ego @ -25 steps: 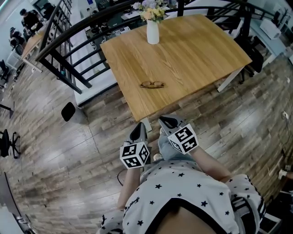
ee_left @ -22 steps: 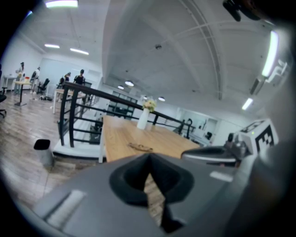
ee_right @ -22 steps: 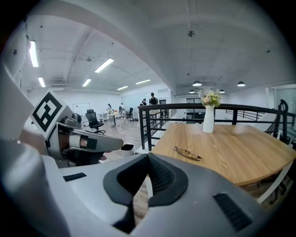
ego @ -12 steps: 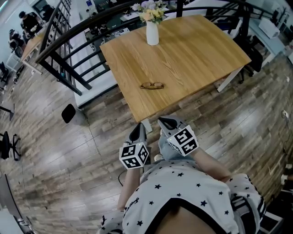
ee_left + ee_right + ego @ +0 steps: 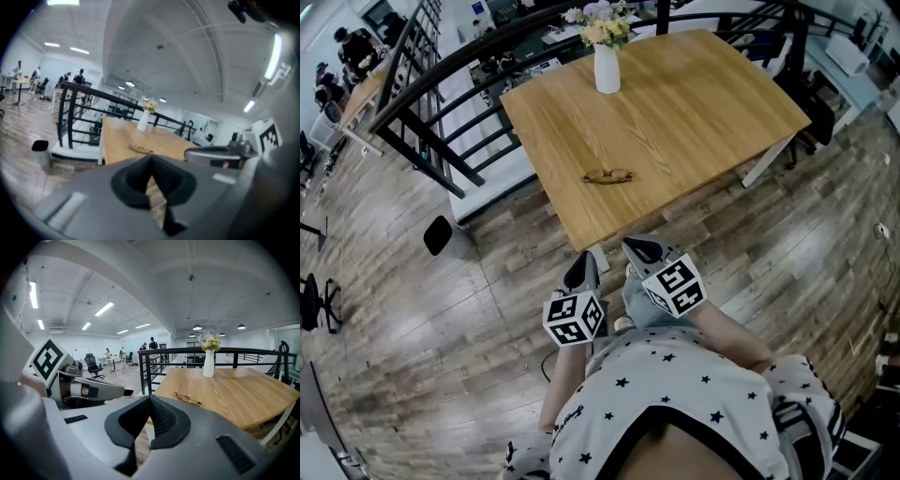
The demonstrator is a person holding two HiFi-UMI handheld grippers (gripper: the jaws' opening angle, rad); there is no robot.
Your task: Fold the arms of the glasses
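A pair of thin brown-framed glasses [image 5: 608, 175] lies on the wooden table [image 5: 694, 103] near its front edge, arms apparently spread. Both grippers hang in front of the table, short of its edge and well apart from the glasses. My left gripper [image 5: 584, 264] is shut with nothing in it, and my right gripper [image 5: 643, 249] beside it also looks shut and empty. In the left gripper view the glasses [image 5: 140, 149] show beyond the closed jaw tips [image 5: 151, 160]. In the right gripper view the glasses [image 5: 187, 399] lie ahead and to the right of the tips [image 5: 149, 399].
A white vase with flowers [image 5: 607, 58] stands at the table's far edge. A black railing [image 5: 441, 112] runs along the left of the table, with a small black bin [image 5: 438, 232] on the wood floor. People and desks are far off at the back left.
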